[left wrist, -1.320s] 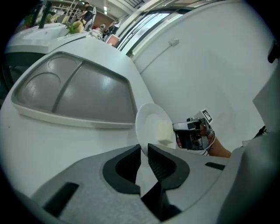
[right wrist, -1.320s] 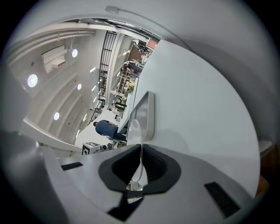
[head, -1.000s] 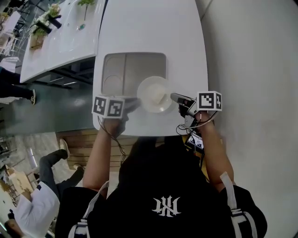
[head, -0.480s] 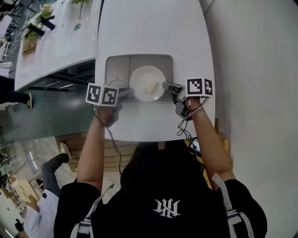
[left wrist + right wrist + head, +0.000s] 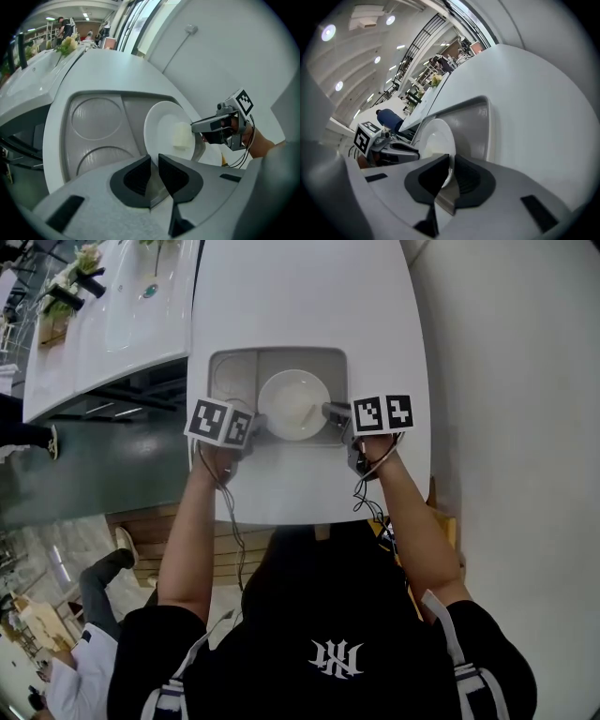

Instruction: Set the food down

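Two thin-edge grips carry the whole load, so the likely failures are:

- The left tongs (image 5: 154,159) slip off the rim of the plate (image 5: 292,404), dropping that side onto the tray (image 5: 225,371).
- Uneven lowering tips the plate and sends the pale block of food (image 5: 182,136) sliding off.
- The right tongs (image 5: 451,161) let go too early, dropping the other side.

The plate is over the tray's large right section on the tabletop (image 5: 300,296); contact with the tray floor cannot be confirmed.

Left tongs: jaws a narrow slit apart, pinched on the plate's left rim.
Right tongs: jaws nearly together, pinched on the right rim.
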